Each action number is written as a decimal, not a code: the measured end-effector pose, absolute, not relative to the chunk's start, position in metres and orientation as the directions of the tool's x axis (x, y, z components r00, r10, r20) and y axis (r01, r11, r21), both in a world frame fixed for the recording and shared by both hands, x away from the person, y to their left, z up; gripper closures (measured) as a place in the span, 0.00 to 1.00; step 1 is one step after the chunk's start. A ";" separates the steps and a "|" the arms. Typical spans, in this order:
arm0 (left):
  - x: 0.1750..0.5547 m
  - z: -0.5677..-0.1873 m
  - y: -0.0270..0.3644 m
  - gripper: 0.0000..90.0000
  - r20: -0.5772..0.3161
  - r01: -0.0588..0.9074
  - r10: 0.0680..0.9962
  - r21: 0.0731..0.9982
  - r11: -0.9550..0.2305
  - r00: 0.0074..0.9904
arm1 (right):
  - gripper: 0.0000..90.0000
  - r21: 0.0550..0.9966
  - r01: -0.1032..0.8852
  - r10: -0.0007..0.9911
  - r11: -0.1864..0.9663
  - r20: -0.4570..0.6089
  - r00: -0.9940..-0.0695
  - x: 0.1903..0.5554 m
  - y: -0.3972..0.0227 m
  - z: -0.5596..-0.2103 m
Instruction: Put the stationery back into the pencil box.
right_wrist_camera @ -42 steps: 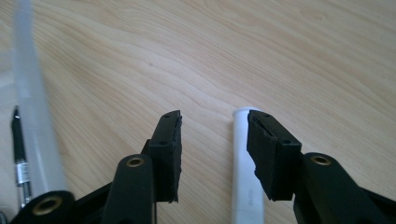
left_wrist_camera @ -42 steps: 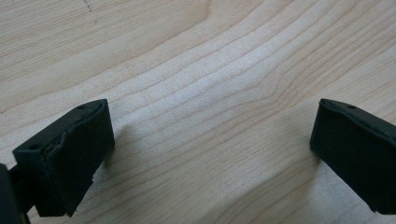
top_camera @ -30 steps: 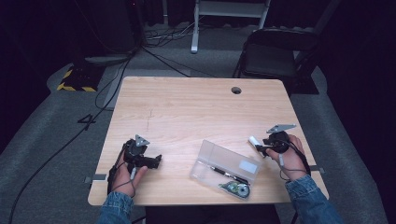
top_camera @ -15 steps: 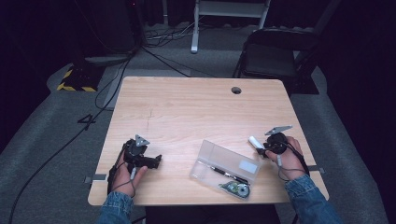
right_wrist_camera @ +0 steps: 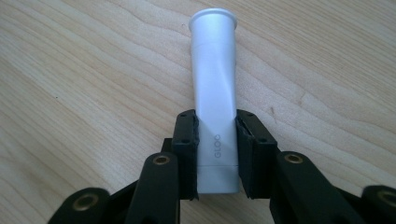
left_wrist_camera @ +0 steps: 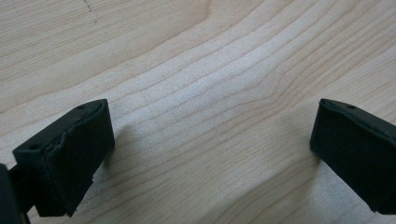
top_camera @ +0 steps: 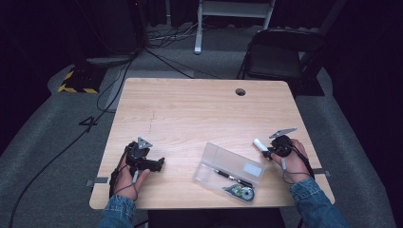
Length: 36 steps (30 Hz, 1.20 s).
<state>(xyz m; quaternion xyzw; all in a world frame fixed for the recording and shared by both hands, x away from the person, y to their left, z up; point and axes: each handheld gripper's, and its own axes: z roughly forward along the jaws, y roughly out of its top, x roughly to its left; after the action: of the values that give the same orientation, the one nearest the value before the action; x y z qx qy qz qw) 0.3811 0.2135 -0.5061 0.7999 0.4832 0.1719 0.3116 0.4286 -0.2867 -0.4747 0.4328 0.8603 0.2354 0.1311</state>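
Wood table (right_wrist_camera: 70,70) — "GLOO" tube (right_wrist_camera: 215,102) close-up

Dark studio: lone table (top_camera: 199,114), floor cables (top_camera: 157,35).

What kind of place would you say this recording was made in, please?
Probably a lab or studio set up for recording: a lone wooden table on grey carpet, dark surroundings, cables across the floor, a folding chair and a hazard-striped block.
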 end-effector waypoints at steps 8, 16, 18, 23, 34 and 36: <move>0.381 -0.506 0.214 0.00 -0.024 0.665 0.880 0.664 -0.341 0.475 | 0.80 0.519 0.686 0.810 0.509 -0.019 -0.587 0.429 -0.287 -0.475; 0.381 -0.506 0.214 0.00 -0.023 0.665 0.880 0.664 -0.342 0.475 | 0.80 0.534 0.676 0.809 0.508 -0.026 -0.587 0.428 -0.288 -0.471; 0.381 -0.506 0.214 0.00 -0.024 0.665 0.880 0.664 -0.341 0.475 | 0.80 0.541 0.674 0.810 0.503 -0.022 -0.586 0.427 -0.287 -0.470; 0.381 -0.506 0.214 0.00 -0.024 0.665 0.880 0.664 -0.341 0.475 | 0.80 0.561 0.661 0.808 0.498 -0.022 -0.589 0.425 -0.287 -0.463; 0.381 -0.506 0.214 0.00 -0.024 0.665 0.880 0.664 -0.341 0.475 | 0.80 0.603 0.623 0.794 0.498 -0.028 -0.607 0.415 -0.283 -0.442; 0.381 -0.506 0.214 0.00 -0.025 0.666 0.880 0.664 -0.340 0.475 | 0.80 0.612 0.612 0.790 0.501 -0.033 -0.613 0.413 -0.281 -0.438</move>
<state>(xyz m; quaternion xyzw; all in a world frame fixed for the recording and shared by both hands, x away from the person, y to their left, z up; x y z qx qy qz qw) 0.3812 0.2136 -0.5061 0.8003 0.4828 0.1721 0.3113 0.4130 -0.2812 -0.4382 0.4113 0.8520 0.2835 0.1564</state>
